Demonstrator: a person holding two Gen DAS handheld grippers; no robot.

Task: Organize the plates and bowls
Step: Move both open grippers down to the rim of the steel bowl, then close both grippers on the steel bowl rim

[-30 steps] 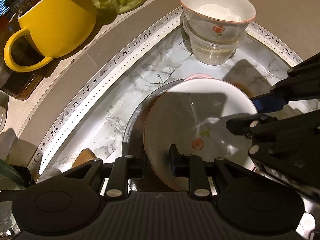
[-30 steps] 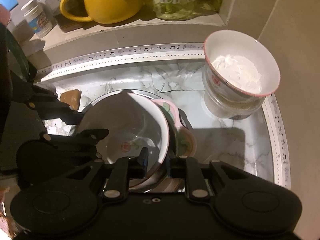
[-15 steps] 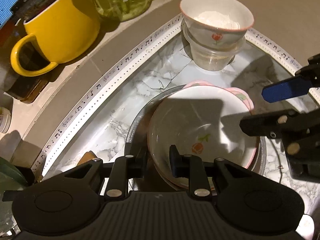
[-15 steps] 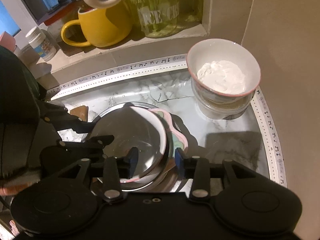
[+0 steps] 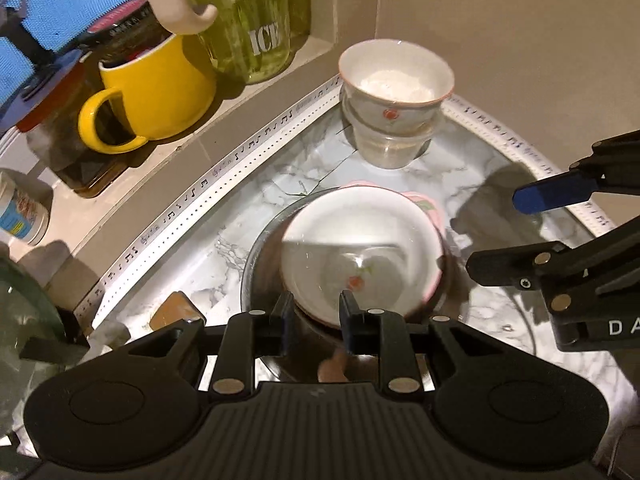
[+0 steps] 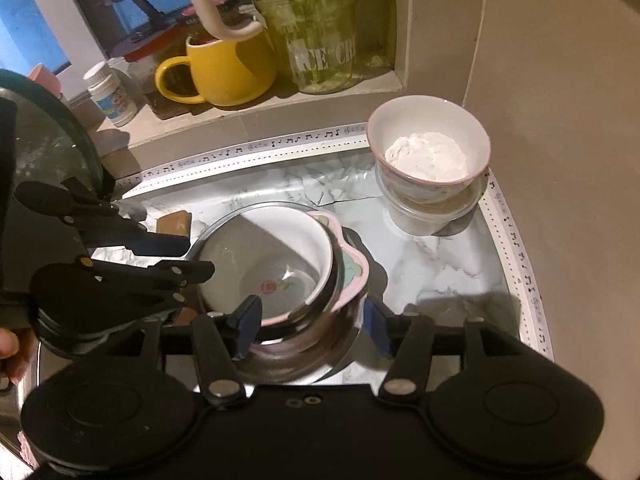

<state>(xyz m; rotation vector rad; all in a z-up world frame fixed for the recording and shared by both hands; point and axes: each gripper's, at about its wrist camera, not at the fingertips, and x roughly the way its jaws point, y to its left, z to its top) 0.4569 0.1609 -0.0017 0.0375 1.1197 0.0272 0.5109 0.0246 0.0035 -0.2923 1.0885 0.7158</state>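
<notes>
A white rose-print bowl (image 5: 360,248) sits nested in a stack with a pink plate (image 5: 426,204) and a glass dish (image 5: 260,248) on the marble counter. My left gripper (image 5: 316,312) is shut on the bowl's near rim. In the right wrist view the same bowl (image 6: 272,264) and pink plate (image 6: 352,272) lie between the wide-open jaws of my right gripper (image 6: 312,320), which touches nothing. A second rose bowl holding white powder (image 5: 396,80) stands on a clear container (image 5: 392,140) at the back; it shows in the right wrist view too (image 6: 428,148).
A yellow mug (image 5: 156,92) and a green glass jar (image 5: 252,20) stand on the ledge behind. A small white bottle (image 6: 110,96) is at the left. A wall (image 6: 560,120) closes off the right side. A brown block (image 5: 176,312) lies left of the stack.
My right gripper opened, let go of the stack's rim and pulled back and up. My left gripper also rose and drew back while still pinching the bowl's rim.
</notes>
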